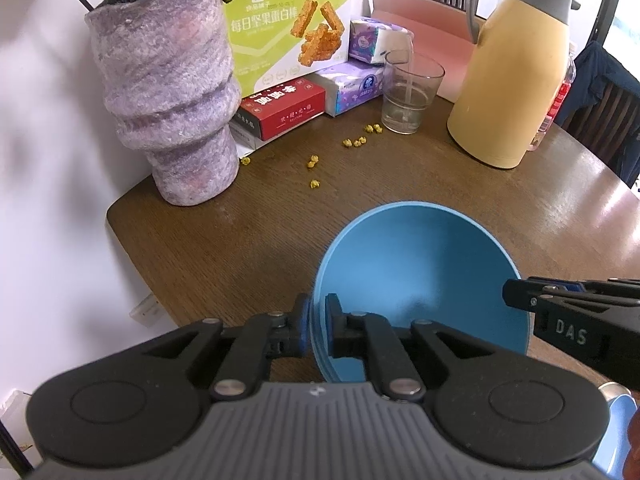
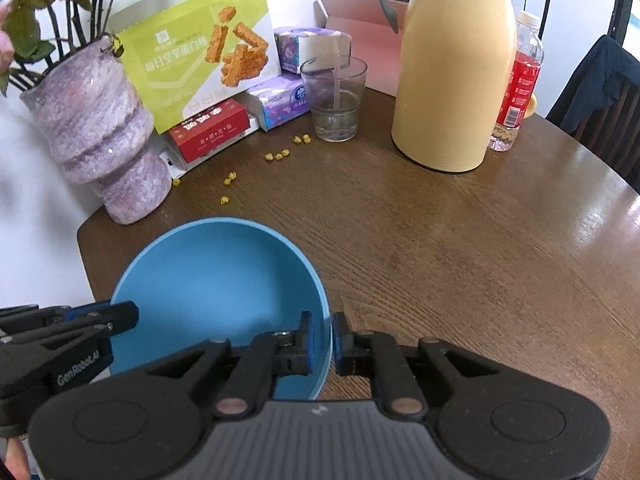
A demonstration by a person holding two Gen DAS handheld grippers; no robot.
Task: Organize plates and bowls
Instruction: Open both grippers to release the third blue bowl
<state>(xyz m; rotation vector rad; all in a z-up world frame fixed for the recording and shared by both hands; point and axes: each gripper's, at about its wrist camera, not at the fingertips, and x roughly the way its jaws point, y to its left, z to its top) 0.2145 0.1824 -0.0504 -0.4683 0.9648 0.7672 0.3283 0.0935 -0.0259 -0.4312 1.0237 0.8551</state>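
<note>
1. The blue bowl (image 1: 400,264) sat near the front left corner of the worktop (image 2: 440,260), held between the 2 tools. I could not tell whether its base rested on the wood or hung just above it.
2. The left tongs (image 1: 316,320) were closed on the bowl's left rim, 1 pad outside the wall and 1 inside.
3. The right tongs (image 2: 323,336) straddled the right rim loosely. The outer pad lay against the wall and a gap showed at the inner pad, so I judged them open and not gripping.
4. Risk: with only 1 firm hold, a lift from here could have let the bowl swing or tip on the left pads and slip out.
5. Risk: the bowl lay close to the worktop's edge, so a push toward that corner could have sent it off.
6. Risk: a wide sweep back could have knocked the glass (image 1: 412,92), which held water, or the vase (image 1: 168,92).
7. Count, left to right:
   - 1 vase
   - 1 green snack box (image 1: 280,32)
   - 1 red box (image 1: 284,106)
   - 2 tissue packs (image 1: 356,88)
   - 1 glass
   - 1 yellow jug (image 1: 516,76)
   - 1 bottle (image 2: 518,80)
8. About 8 small yellow bits (image 1: 314,162) lay scattered in front of the boxes.
9. Of the task's things, 1 bowl showed, though lines at its rim might have meant more nested beneath. 0 plates were in view.
</note>
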